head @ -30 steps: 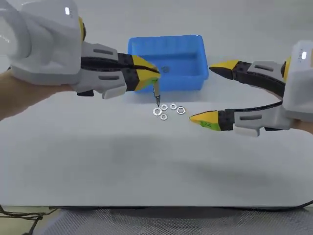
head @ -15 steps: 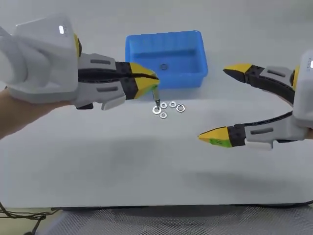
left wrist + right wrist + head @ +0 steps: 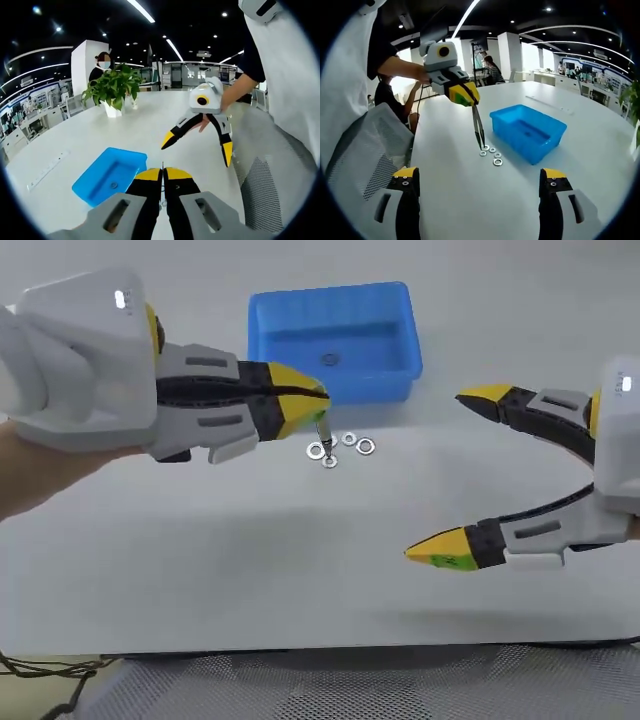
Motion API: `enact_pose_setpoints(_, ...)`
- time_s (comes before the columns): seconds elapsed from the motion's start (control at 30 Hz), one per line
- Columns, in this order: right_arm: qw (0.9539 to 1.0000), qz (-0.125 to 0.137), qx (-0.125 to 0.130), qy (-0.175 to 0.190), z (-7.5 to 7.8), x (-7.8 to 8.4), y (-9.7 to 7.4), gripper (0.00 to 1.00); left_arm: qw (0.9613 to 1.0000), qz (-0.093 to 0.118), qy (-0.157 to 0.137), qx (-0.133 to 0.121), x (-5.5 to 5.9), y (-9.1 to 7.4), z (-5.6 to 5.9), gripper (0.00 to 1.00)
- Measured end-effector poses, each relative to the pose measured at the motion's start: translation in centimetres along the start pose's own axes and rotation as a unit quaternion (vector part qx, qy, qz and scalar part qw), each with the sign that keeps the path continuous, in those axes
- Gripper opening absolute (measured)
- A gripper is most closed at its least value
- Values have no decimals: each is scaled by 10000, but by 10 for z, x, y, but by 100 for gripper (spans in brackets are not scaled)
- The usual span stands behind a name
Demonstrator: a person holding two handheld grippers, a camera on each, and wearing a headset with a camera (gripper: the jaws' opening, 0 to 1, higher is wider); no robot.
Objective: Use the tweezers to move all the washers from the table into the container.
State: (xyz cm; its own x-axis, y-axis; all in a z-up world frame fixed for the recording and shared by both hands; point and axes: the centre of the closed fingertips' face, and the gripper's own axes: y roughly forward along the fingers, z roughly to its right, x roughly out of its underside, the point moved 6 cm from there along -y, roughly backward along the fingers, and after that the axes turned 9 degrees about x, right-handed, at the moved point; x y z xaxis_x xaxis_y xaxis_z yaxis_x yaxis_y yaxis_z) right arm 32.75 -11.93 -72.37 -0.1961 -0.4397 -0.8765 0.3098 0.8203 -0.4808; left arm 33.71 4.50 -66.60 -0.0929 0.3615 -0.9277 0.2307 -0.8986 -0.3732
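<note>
The tweezers (image 3: 322,435) are pinched in the left gripper (image 3: 316,403), tips pointed down at the washers (image 3: 365,447) just below.

left gripper (image 3: 318,400): jaws pressed together on tweezers (image 3: 323,430), tips aimed right, tweezers angled down | left hand (image 3: 50,465): under gripper body | right gripper (image 3: 437,476): jaws spread wide, tips aimed left, nothing between them
</note>
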Motion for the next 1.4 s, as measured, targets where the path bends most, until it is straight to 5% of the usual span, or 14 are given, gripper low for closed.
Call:
enact_pose_setpoints(0.47, 9998, -81, -157, 2, -5, 3, 3, 100, 9998, 59, 135, 128, -9, 3, 7, 5)
enact_pose_setpoints(0.63, 9998, -62, -207, -3, -8, 1, 6, 99, 9993, -105, 267, 225, -5, 3, 10, 5)
enact_pose_setpoints(1.4, 9990, -215, -378, 70, -13, 8, 6, 98, 9992, -121, 223, 312, 7, 6, 10, 5)
